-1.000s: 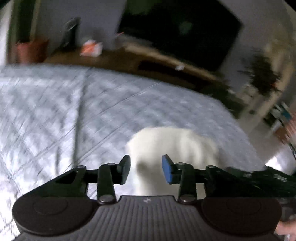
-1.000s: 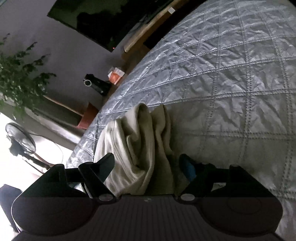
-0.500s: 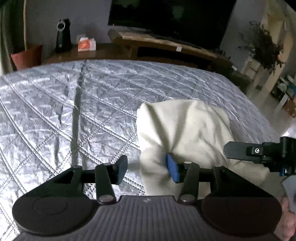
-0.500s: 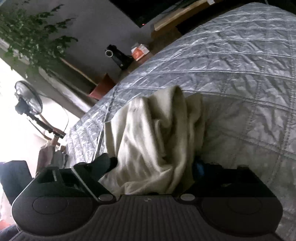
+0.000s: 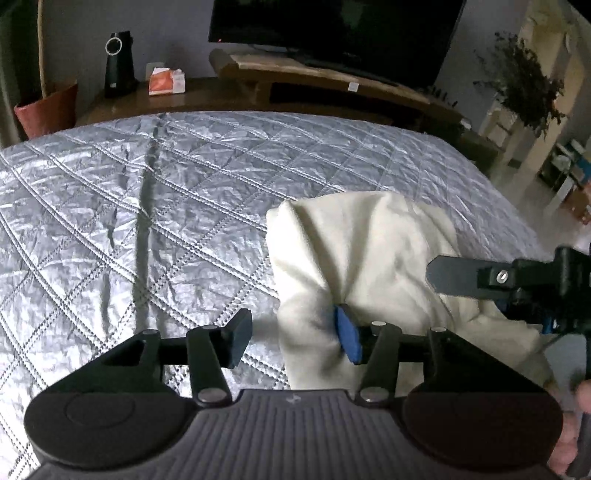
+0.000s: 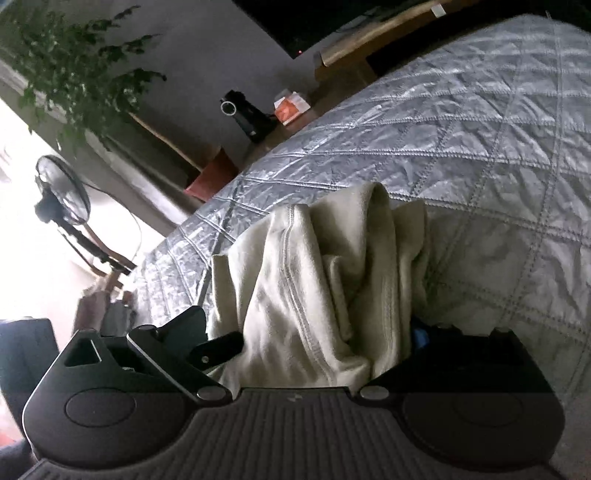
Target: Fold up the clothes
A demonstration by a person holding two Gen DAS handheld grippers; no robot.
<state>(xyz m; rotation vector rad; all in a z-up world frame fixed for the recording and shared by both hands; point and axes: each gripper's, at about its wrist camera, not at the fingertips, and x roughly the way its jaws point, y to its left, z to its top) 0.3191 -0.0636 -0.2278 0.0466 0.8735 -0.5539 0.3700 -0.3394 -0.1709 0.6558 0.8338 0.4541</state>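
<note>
Cream garment [image 5: 364,254] lies bunched at the near edge of the grey quilted bedspread [image 5: 166,206]. Your left gripper [image 5: 293,338] is spread, one pad against the cloth; your right gripper [image 6: 310,332] gapes around the folds. TV [image 5: 332,33] and wooden stand [image 5: 317,79] sit beyond the bedspread.

Cream garment [image 5: 369,254] on a silver-grey diamond-quilted bedspread [image 5: 147,206]; black left claw [image 5: 293,338] with blue pads [image 5: 347,338]

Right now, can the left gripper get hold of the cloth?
Probably yes. The left gripper is open and the cloth's near edge already lies between its fingers, with nothing in between; the right gripper straddles another part.
</note>
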